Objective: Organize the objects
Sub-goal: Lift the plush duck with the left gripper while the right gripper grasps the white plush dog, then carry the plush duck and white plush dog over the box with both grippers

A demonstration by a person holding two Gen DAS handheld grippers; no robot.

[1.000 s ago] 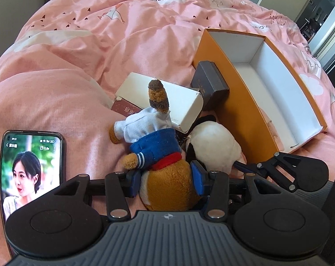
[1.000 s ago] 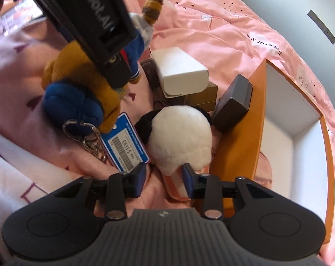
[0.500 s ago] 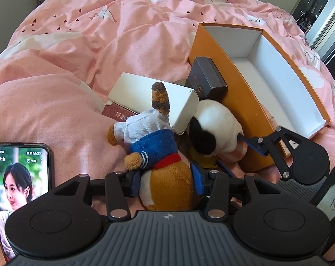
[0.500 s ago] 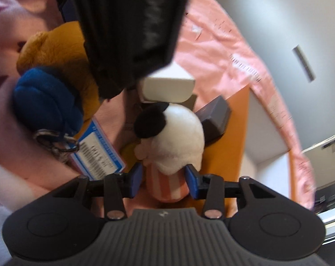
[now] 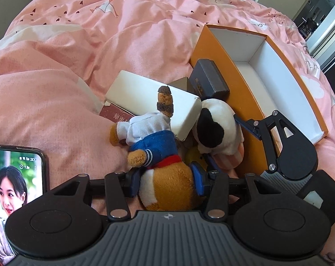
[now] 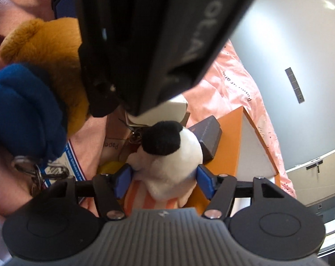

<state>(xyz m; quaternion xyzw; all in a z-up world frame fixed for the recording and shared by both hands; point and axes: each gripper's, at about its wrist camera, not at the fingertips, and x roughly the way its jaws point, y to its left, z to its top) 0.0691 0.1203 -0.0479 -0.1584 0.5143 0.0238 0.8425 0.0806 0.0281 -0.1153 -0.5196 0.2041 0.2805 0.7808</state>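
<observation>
While the orange box (image 5: 238, 102) is sitting empty on the bed (image 5: 78, 44), both plush toys are only being gripped beside its near wall: the left gripper (image 5: 166, 182) is squeezing the brown dog plush (image 5: 165, 184), and the right gripper (image 6: 164, 180) is clamping the black-and-white plush (image 6: 169, 155). Nothing is showing inside yet, and the white carton (image 5: 145, 93) and dark case (image 5: 209, 79) are waiting outside it too.

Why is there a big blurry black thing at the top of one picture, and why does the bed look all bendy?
Right wrist view: the black thing is the left gripper's body, too close to the lens, so it is out of focus; the panda below stays sharp. Left wrist view: the fisheye lens curves the bed and the orange box toward the edges; daylight is soft, without glare.
</observation>
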